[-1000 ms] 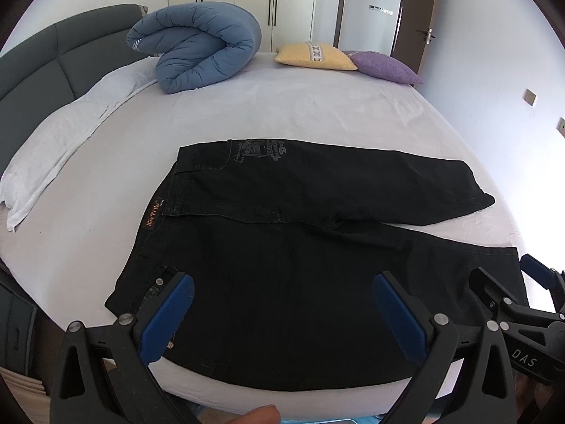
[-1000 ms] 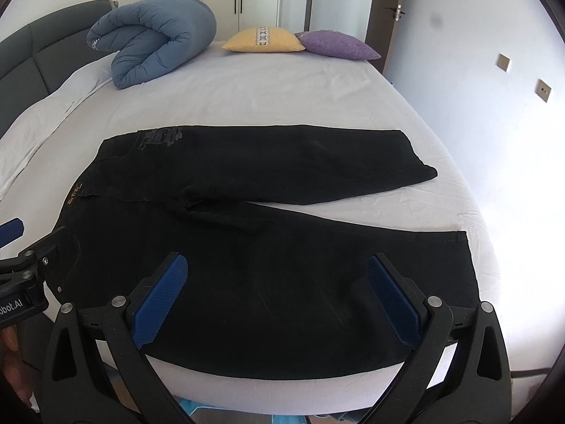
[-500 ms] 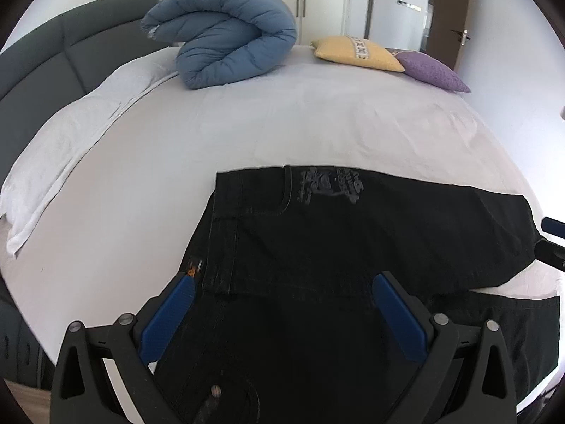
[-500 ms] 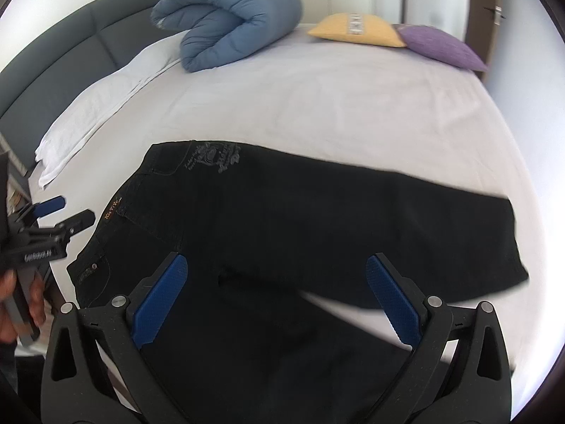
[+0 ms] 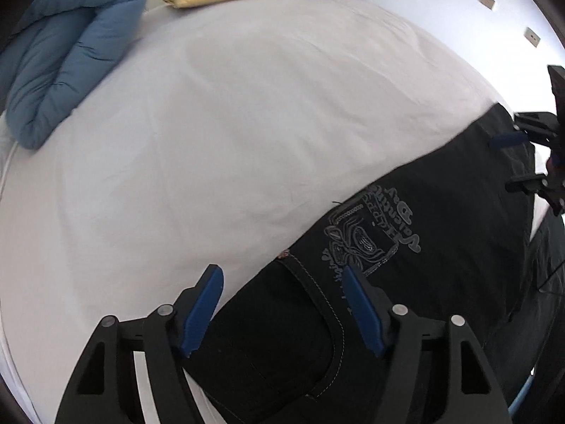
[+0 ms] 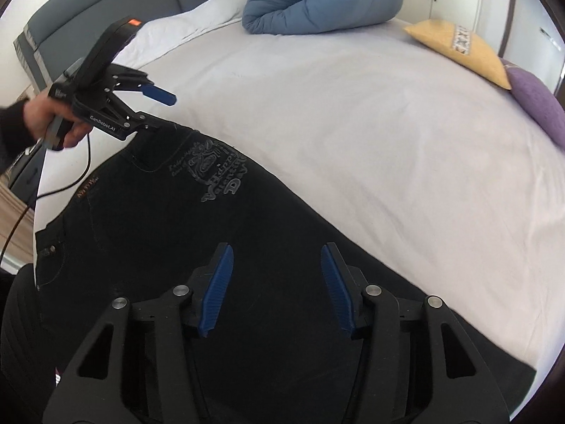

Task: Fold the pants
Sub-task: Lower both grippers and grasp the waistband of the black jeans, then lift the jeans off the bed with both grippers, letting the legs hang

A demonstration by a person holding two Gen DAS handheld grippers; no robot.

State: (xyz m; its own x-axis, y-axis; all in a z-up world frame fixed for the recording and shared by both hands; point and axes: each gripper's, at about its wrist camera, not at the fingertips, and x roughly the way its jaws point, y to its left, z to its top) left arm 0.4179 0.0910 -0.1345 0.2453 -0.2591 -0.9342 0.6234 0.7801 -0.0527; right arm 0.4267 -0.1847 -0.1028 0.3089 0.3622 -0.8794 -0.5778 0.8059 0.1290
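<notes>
The pants (image 6: pixel 148 219) lie flat and unfolded on the bed (image 6: pixel 353 123). My left tool (image 5: pixel 282 312) and right tool (image 6: pixel 277 289) hover released above the far edge; every fold remains.

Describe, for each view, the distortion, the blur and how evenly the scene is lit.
Left wrist view: strong fisheye bulge, dark corners, the bed sheet evenly lit, the pants edge smeared. Right wrist view: same bulge; the print fairly sharp, purple pillow blurred at the rim.
</notes>
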